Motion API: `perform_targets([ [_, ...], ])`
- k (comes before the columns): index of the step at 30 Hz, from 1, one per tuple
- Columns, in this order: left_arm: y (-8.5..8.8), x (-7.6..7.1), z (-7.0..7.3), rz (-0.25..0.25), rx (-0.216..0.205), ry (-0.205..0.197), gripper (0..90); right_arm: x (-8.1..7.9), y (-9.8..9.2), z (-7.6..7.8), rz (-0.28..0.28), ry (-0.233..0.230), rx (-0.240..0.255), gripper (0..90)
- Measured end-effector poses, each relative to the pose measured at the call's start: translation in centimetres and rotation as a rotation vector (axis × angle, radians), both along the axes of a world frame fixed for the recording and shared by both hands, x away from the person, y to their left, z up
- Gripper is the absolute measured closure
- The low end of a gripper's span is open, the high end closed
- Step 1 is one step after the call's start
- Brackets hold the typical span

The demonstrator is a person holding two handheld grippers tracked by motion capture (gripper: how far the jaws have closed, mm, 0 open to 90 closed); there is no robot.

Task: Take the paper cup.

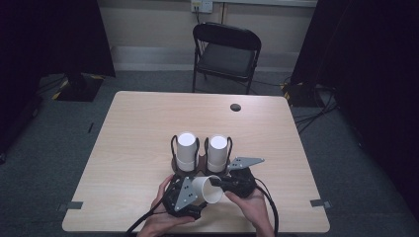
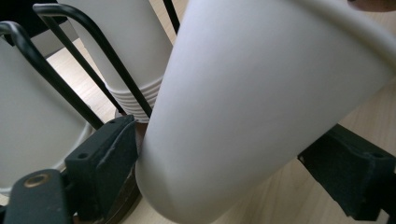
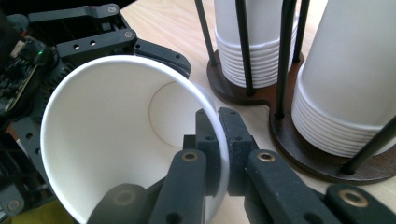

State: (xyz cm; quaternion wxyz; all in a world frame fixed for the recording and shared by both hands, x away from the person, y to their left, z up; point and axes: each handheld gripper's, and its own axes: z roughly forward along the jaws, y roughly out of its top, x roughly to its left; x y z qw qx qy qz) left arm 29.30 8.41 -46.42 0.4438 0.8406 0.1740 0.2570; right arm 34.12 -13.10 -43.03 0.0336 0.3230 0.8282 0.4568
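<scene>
Low in the centre of the high view, a person holds a single white paper cup point(image 1: 207, 189) on its side between two grippers, just in front of a wire rack point(image 1: 202, 167) with two stacks of cups point(image 1: 187, 150).

The right gripper point(image 3: 218, 140) is pinched together on the cup's rim, one jaw inside the mouth and one outside, at the lower middle of its own view. The left gripper point(image 2: 219, 158) stands apart around the cup's body: the lower-left jaw is against the wall, while the lower-right jaw sits clear of it.

The risk, as it looks from here, is a thin rim grip: the soft wall could crease, or the cup could pivot and slip to the table point(image 1: 148, 128) once the left jaws leave.

No brand, label or writing can be read on cup, rack or grippers.
</scene>
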Motion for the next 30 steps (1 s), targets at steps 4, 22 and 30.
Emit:
perform_targets([
  [4, -0.3, -0.1, -0.1, 0.007, -0.017, -0.001, 14.4, 0.1, 0.3, 0.1, -0.004, 0.017, -0.026, 87.9],
  [22, -1.5, -0.9, 0.1, -0.01, 0.044, -0.078, 19.0, 0.4, 1.5, -0.1, 0.018, 0.078, -0.068, 87.8],
  [30, -1.7, -0.9, 0.2, -0.015, 0.053, -0.074, 20.1, 0.4, 2.0, -0.3, 0.01, 0.089, -0.095, 88.7],
])
